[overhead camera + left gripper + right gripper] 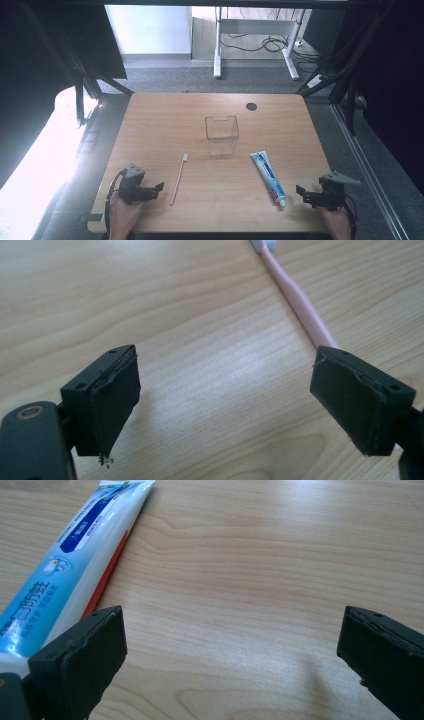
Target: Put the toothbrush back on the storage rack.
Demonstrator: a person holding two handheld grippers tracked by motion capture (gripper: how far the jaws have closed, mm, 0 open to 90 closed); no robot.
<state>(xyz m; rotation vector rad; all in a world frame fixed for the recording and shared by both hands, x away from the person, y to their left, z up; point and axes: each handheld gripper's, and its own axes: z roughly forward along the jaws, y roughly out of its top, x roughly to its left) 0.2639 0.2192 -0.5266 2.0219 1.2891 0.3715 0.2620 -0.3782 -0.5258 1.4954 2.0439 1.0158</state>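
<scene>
Both tongs are sitting released near the person's edge of the wooden surface [165, 115], with nothing between their jaws. Left tongs [159, 188] are resting low at the near left, held in the person's left hand [122, 212], their black jaws pointing toward the middle of the surface. Just beyond their tips, a pink toothbrush [178, 179] is lying flat, running from its white head at the far end to its handle end at the near end. In the left gripper view, the left tongs [225, 395] are standing wide apart over bare wood, and the toothbrush [300, 302] handle is passing diagonally behind the right-hand jaw; I cannot tell whether the jaw is touching it.

Right tongs [300, 192] are resting at the near right in the person's right hand [340, 220], jaws facing inward. A toothpaste tube [267, 177], white and blue, is lying flat just beside them, its cap end pointing toward the near edge and close to the jaw tips. In the right gripper view, the right tongs [232, 655] are gaping wide over bare wood, and the toothpaste tube [75, 565] is running up and away behind the left-hand jaw, outside the gap.

A clear plastic container [221, 134] is standing upright at the middle of the surface, well apart from both tongs, between toothbrush and tube but farther back.
</scene>
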